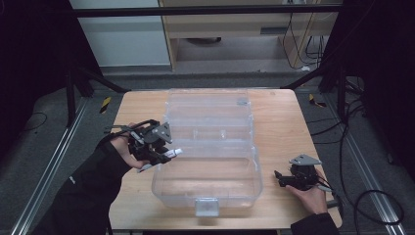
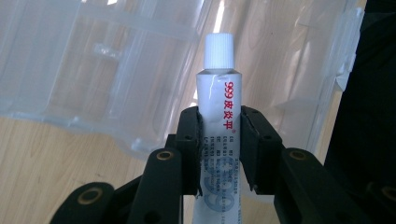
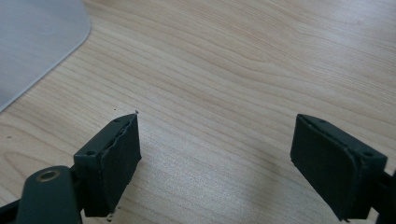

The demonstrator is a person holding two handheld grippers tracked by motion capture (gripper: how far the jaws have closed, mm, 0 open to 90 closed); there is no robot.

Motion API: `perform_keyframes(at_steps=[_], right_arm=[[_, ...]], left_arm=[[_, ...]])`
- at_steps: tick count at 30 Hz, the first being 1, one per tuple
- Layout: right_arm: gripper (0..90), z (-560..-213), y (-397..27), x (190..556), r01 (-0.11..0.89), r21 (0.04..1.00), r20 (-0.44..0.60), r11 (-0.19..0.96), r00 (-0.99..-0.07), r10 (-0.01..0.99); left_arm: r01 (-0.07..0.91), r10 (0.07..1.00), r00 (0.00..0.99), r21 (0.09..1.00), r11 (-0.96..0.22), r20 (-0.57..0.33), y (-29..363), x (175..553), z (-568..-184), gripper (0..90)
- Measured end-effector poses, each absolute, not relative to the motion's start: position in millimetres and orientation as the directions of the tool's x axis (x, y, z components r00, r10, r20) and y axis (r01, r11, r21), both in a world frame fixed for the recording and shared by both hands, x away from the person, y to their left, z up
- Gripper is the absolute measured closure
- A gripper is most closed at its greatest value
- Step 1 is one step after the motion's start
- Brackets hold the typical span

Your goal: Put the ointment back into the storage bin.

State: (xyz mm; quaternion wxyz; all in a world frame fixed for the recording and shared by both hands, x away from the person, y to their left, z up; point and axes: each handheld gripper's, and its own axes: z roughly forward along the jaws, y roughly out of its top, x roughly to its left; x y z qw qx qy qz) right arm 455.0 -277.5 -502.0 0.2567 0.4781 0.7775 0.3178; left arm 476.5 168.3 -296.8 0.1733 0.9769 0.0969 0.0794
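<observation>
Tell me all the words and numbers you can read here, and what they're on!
"999皮炎平" in red, on the white tube held in the left tool.
Smaller print lower on the tube: too blurred to read.
Clear box, table, right tool: no text.

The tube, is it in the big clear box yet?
Not yet. The clear box already lies open on the table. The left gripper is clamped on the white tube beside the box's edge. The right gripper waits open and empty. Putting it inside looks left.
</observation>
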Motion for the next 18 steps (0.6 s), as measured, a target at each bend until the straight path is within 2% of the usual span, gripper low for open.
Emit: perform_keyframes(at_steps=[7, 18], right_arm=[[16.3, -503.4, -277.1, 454.6, 0.588, 0.734, -0.087, 0.339, -0.413, 0.907], [16.3, -503.5, -277.5, 454.6, 0.587, 0.736, -0.084, 0.338, -0.416, 0.905]], left_arm=[[0.096, 0.135, 0.986, 0.332, -0.938, 0.097, 137.3, 476.9, -308.4, 70.3], [0.025, 0.042, 0.998, 0.276, -0.961, 0.054, 116.7, 478.9, -337.9, 70.3]])
